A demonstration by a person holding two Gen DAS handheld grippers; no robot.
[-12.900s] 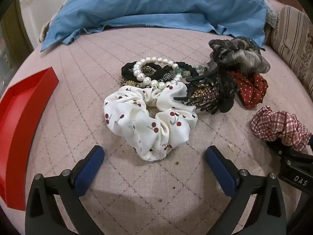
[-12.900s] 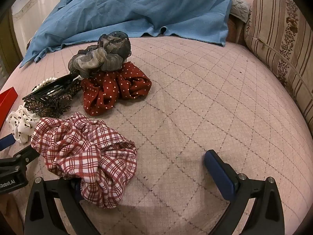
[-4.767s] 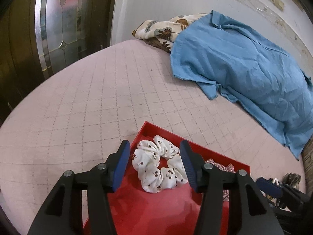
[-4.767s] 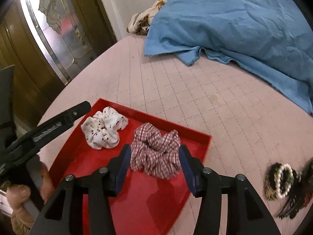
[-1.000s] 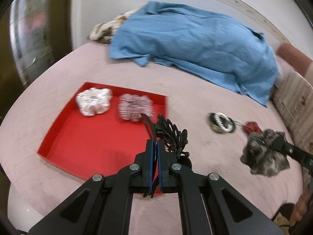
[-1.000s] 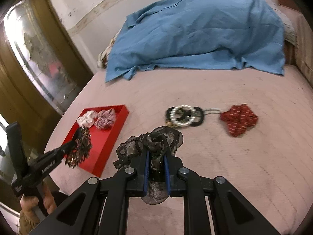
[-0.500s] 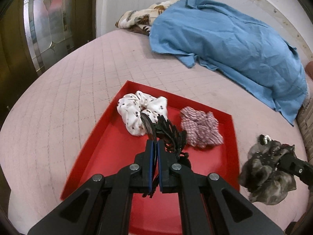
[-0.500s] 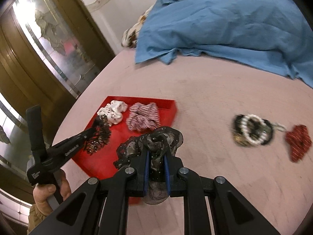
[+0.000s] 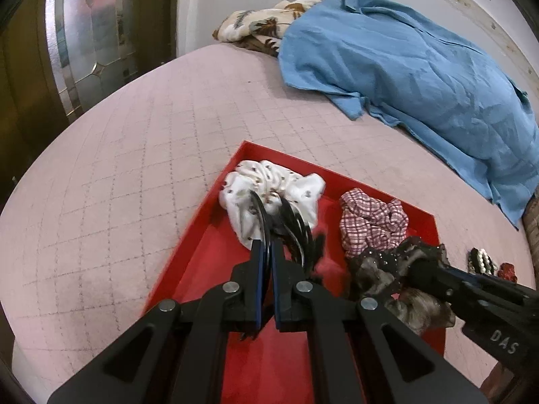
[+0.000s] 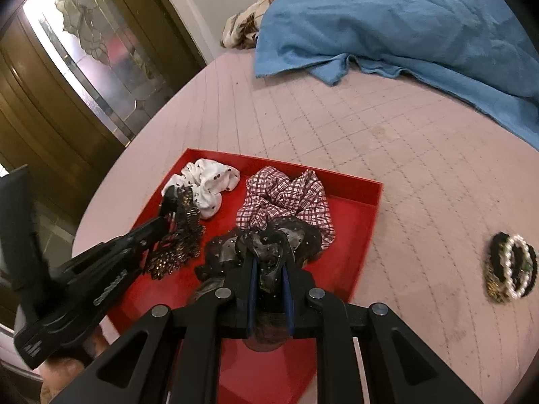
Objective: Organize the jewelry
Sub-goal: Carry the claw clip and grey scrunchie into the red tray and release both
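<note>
A red tray (image 9: 209, 235) (image 10: 363, 215) lies on the pink quilted bed. A white cherry scrunchie (image 9: 296, 185) (image 10: 209, 181) and a red plaid scrunchie (image 9: 370, 222) (image 10: 286, 192) lie in it. My left gripper (image 9: 266, 245) (image 10: 168, 215) is shut on a black and bronze hair claw (image 9: 289, 225) (image 10: 178, 242), held over the tray's left part. My right gripper (image 10: 269, 266) (image 9: 414, 266) is shut on a dark sheer scrunchie (image 10: 266, 239) (image 9: 380, 269), held over the tray beside the plaid one.
A pearl bracelet with black hair ties (image 10: 508, 266) (image 9: 481, 259) lies on the bed right of the tray, and a red dotted scrunchie (image 9: 507, 269) beyond it. A blue cloth (image 9: 421, 67) (image 10: 404, 17) covers the far side. A glass-panelled wooden door (image 10: 67, 67) stands left.
Both grippers have moved closer in over the red tray, each still holding its item. The claw now hangs lower, by the white scrunchie, and the sheer scrunchie by the plaid one.
</note>
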